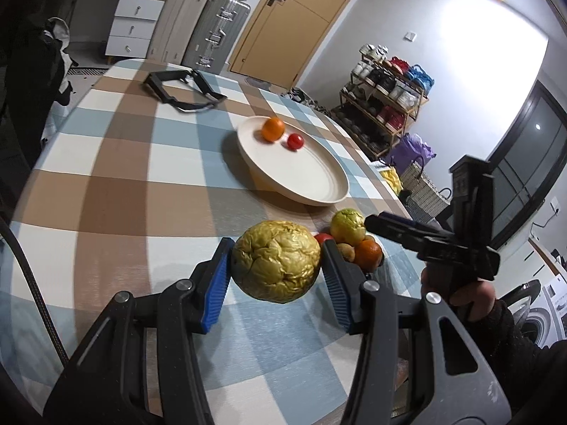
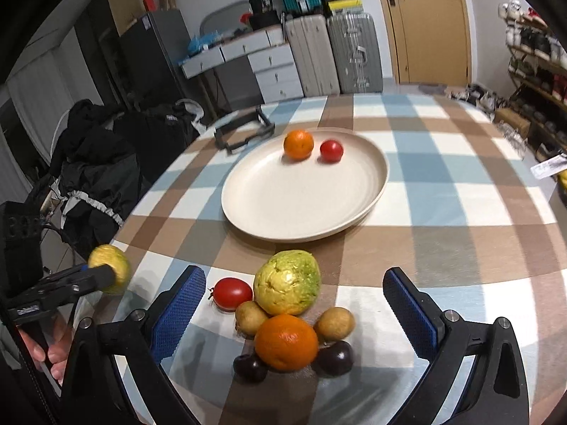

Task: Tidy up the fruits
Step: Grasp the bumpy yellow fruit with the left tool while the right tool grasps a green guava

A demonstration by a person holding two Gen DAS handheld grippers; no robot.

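Checked tablecloth (image 2: 443, 163); no legible writing

The left tool's (image 1: 276, 269) right finger (image 1: 336, 276) hides most of a red tomato (image 1: 323, 238) behind it. Below the right tool (image 2: 294, 304), an orange (image 2: 286, 341) partly covers two dark plums (image 2: 250, 367).

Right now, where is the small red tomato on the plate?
The tomato sits near the plate's far rim, just right of the orange in the right wrist view.
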